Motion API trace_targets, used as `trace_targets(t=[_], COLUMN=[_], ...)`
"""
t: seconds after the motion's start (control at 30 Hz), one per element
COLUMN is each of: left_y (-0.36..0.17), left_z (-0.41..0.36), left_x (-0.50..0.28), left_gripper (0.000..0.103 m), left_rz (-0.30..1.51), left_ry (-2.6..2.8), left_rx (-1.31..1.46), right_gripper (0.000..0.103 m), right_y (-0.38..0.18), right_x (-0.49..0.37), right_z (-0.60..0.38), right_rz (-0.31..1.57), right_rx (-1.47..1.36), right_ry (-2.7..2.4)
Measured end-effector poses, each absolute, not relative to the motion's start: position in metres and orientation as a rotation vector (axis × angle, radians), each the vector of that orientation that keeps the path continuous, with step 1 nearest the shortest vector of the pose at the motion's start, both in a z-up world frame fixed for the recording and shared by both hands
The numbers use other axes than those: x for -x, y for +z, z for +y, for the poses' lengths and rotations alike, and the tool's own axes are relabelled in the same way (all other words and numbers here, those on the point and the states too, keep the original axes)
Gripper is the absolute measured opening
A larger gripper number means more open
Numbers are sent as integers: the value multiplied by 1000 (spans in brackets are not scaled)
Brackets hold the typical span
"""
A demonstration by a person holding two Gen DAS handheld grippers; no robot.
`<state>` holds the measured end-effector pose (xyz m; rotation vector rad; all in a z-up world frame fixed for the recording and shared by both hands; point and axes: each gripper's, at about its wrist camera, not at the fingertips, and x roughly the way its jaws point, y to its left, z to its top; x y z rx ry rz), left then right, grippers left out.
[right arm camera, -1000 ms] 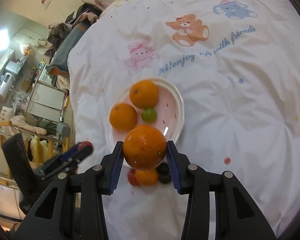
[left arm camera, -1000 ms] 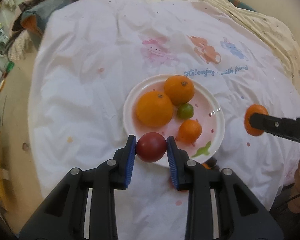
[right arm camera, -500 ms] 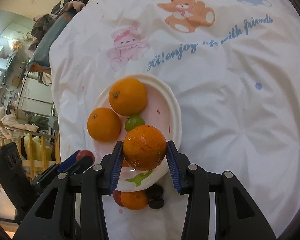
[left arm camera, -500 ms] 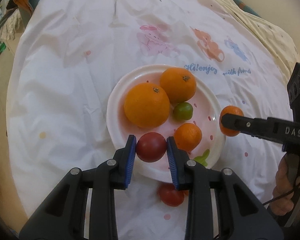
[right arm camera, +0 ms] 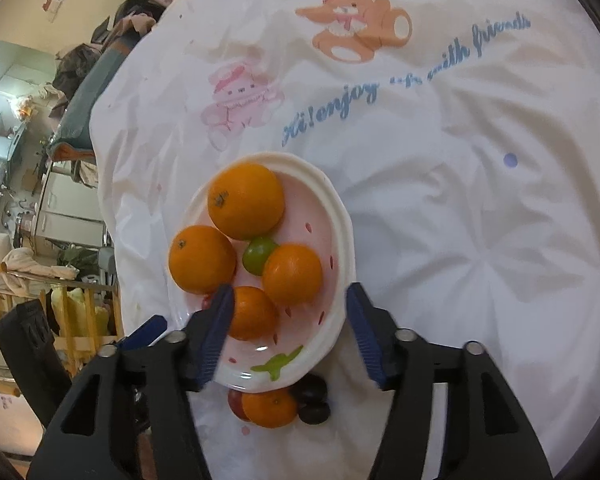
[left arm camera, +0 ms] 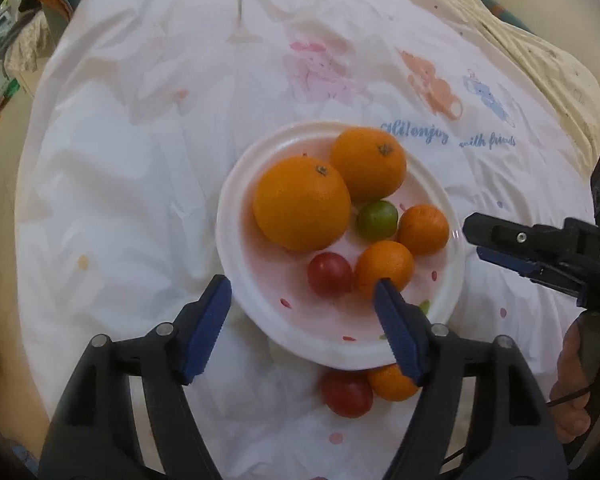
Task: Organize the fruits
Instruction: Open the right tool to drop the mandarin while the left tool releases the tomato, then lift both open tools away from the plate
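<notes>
A white plate [left arm camera: 236, 240] [right arm camera: 340, 216] on the cloth holds two big oranges [left arm camera: 302, 204], two small oranges [left arm camera: 422, 229] [right arm camera: 292, 274], a green lime [left arm camera: 377, 219] and a red tomato [left arm camera: 329, 274]. My left gripper [left arm camera: 302, 294] is open and empty over the plate's near rim, just short of the tomato. My right gripper [right arm camera: 288, 300] is open and empty above the plate's near part; it shows at the right in the left wrist view [left arm camera: 500, 240]. On the cloth by the rim lie a tomato [left arm camera: 346, 394], a small orange [right arm camera: 270, 408] and dark plums [right arm camera: 312, 398].
The white cloth [right arm camera: 460, 200] with cartoon bears and blue lettering covers a round table. Beyond its left edge are clothes, shelves and a wooden rack [right arm camera: 40, 300]. A hand [left arm camera: 576, 392] holds the right gripper's handle.
Both grippers opened. The left one let the red tomato go onto the plate; the right one let its small orange go onto the plate beside the lime.
</notes>
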<state>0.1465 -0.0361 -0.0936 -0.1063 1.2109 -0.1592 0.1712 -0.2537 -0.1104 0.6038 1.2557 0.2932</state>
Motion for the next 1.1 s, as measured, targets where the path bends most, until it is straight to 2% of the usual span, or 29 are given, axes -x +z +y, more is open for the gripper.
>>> trace_targets(t=[0.27,0.63,1.1], left_y=[-80,-98,-122], left_z=[-25,-46,-74], left_x=[-139,-91,-82], left_gripper=[71,71,71], left_rz=[1164,1285,1364], left_ry=[-133,-264,-390], left_rx=[89,-122,-186], right_gripper=[65,65,65], right_y=[-86,-74,-67], right_x=[-163,-132,-93], right_z=[-264,-282,-295], right_rz=[1187,1194,1183], right_rx=[-593,-652,-666], right_ry=[293,283,245])
